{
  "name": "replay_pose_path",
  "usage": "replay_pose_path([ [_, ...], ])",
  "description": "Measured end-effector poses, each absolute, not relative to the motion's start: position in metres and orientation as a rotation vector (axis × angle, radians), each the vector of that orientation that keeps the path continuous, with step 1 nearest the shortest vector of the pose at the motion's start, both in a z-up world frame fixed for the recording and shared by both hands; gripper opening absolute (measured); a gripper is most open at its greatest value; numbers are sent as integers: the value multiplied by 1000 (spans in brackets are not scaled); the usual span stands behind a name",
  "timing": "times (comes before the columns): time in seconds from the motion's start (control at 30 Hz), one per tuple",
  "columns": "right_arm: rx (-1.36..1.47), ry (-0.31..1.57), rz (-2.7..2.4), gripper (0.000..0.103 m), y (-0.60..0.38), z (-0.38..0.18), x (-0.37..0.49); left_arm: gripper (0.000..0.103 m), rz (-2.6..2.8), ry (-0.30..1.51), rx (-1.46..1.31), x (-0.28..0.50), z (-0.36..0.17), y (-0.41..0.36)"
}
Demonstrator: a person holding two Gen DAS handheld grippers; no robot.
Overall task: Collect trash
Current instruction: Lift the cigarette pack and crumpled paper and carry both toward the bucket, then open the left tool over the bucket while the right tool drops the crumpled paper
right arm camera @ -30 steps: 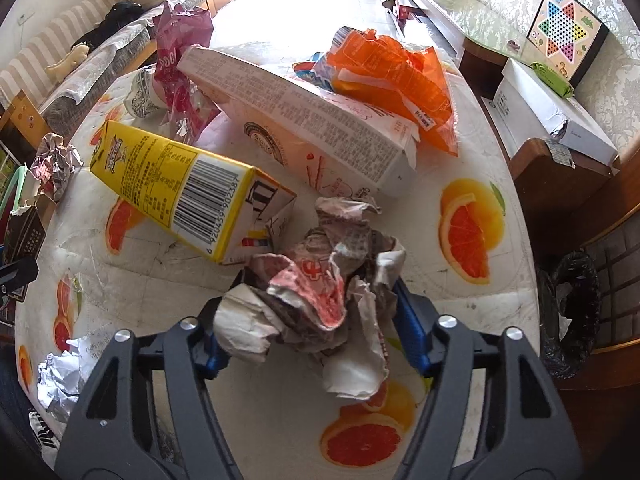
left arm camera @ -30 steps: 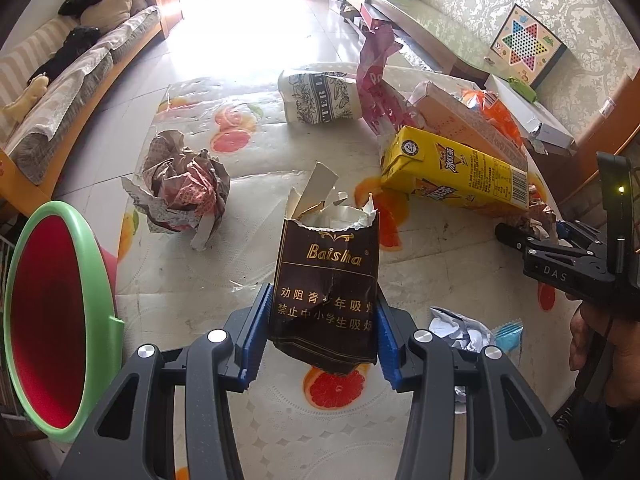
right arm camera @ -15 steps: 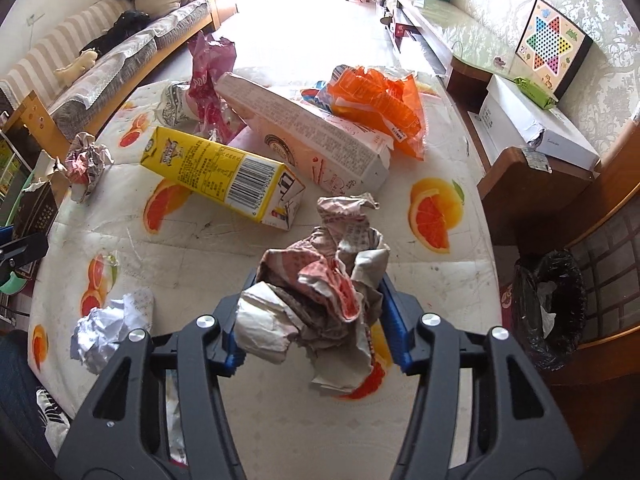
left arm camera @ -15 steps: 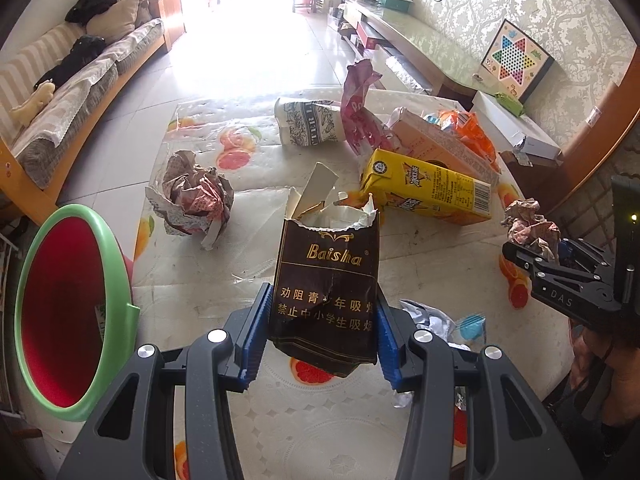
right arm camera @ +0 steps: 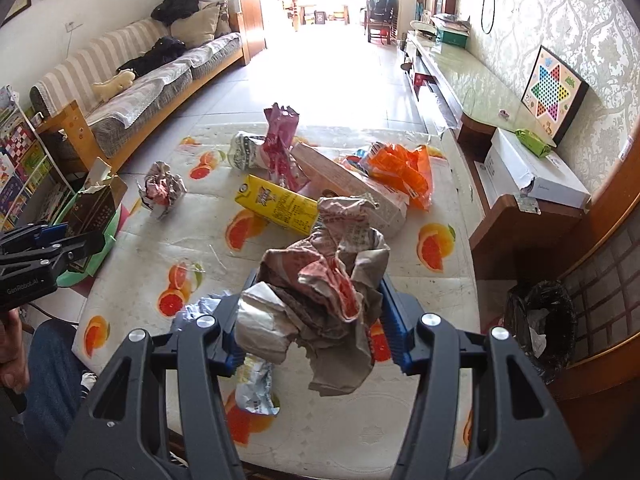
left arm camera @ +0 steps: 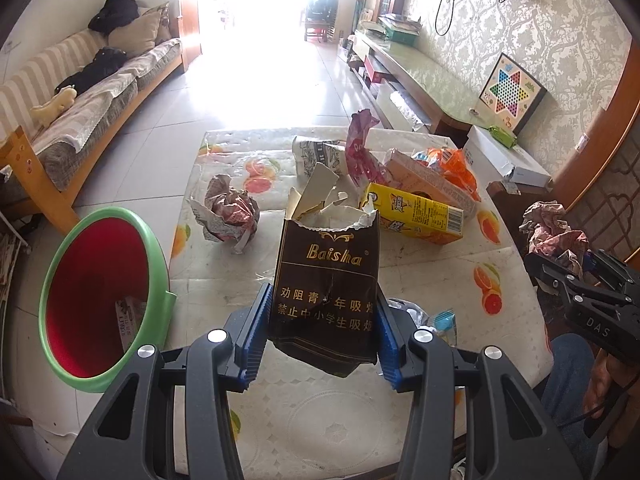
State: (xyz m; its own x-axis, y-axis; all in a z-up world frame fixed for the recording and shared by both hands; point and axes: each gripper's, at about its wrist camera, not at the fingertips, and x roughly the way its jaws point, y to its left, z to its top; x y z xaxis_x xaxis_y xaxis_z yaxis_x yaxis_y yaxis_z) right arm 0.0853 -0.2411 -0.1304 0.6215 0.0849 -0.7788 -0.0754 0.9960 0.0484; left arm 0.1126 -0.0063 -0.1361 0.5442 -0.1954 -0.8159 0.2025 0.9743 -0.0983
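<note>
My left gripper [left arm camera: 324, 320] is shut on a torn brown "Baisha" cigarette carton [left arm camera: 326, 264] and holds it upright above the near part of the fruit-print table [left arm camera: 320, 420]. In the right wrist view, my right gripper [right arm camera: 314, 312] is shut on a crumpled newspaper wad [right arm camera: 320, 280], lifted off the table. The left wrist view shows that wad [left arm camera: 552, 228] at the far right. A green-rimmed red bin [left arm camera: 156, 264] stands by the table's left edge, close to the left gripper.
Another paper wad [left arm camera: 228, 216], a yellow drink carton [left arm camera: 416, 212], a paper cup [left arm camera: 316, 156], a pink wrapper [right arm camera: 280, 140], a long box and an orange bag [right arm camera: 404, 168] lie on the table. A black-lined waste basket [right arm camera: 540, 320] stands on the floor at right. A person's knee shows in the lower left.
Both grippers have risen with their loads, and the table now looks farther below. The carton and the wad stay gripped as before.
</note>
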Motion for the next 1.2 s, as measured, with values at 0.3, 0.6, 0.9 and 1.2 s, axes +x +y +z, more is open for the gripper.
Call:
replay_pose_path([
  [0.3, -22, 846, 130, 53, -211, -103, 88, 45, -211, 901, -33, 107, -108, 22],
  [0.6, -69, 821, 193, 53, -167, -88, 101, 45, -126, 872, -93, 112, -104, 72],
  [0.9, -117, 813, 304, 53, -97, -85, 118, 45, 27, 869, -175, 118, -113, 151],
  [1.2, -162, 808, 425, 53, -17, -85, 141, 45, 136, 904, -244, 129, -137, 220],
])
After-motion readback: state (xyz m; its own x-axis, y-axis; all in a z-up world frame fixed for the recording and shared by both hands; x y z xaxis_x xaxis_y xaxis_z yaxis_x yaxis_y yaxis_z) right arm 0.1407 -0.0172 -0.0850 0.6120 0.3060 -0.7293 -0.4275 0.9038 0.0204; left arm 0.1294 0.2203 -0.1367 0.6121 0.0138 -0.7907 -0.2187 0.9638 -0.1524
